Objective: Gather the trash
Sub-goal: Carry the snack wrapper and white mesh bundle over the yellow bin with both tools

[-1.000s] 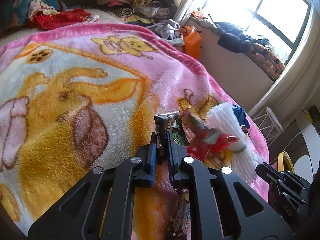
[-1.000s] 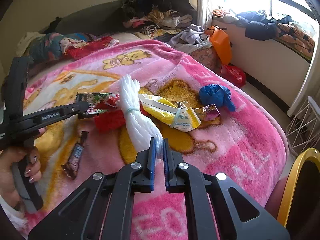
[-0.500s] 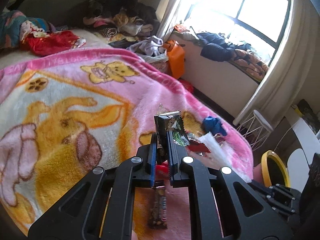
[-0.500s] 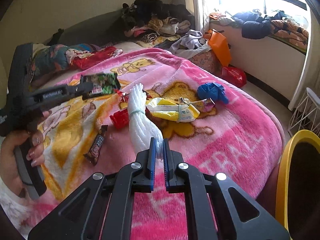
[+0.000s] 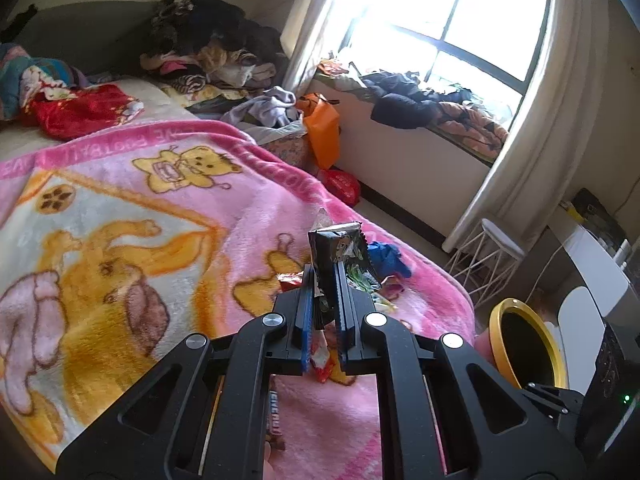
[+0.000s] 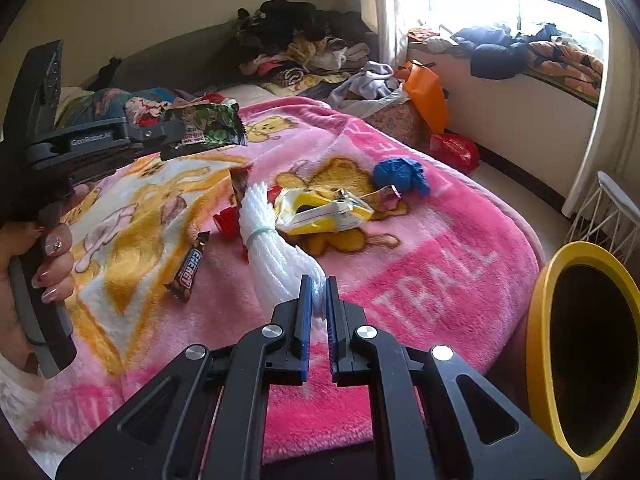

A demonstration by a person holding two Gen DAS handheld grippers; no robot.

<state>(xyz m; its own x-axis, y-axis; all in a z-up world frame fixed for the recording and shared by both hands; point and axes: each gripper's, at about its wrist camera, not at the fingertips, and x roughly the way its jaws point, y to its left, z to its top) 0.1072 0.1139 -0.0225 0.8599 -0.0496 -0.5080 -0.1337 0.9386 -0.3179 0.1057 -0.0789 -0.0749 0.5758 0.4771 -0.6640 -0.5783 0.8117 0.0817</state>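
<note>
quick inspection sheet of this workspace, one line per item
surface: pink cartoon blanket on a bed.
job's things: green snack wrapper lifted; white foam net; yellow-rimmed bin beside the bed.
clutter: chocolate bar, yellow packet, blue wad, red scraps.
grippers: left tool shut on the wrapper; right tool shut on the foam net.
cables: white cord by the wall.
surroundings: clothes pile, orange bag, window.

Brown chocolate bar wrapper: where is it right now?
Right wrist view, left of centre: the brown chocolate bar wrapper lies flat on the pink cartoon blanket, just left of the white foam net bundle.
</note>
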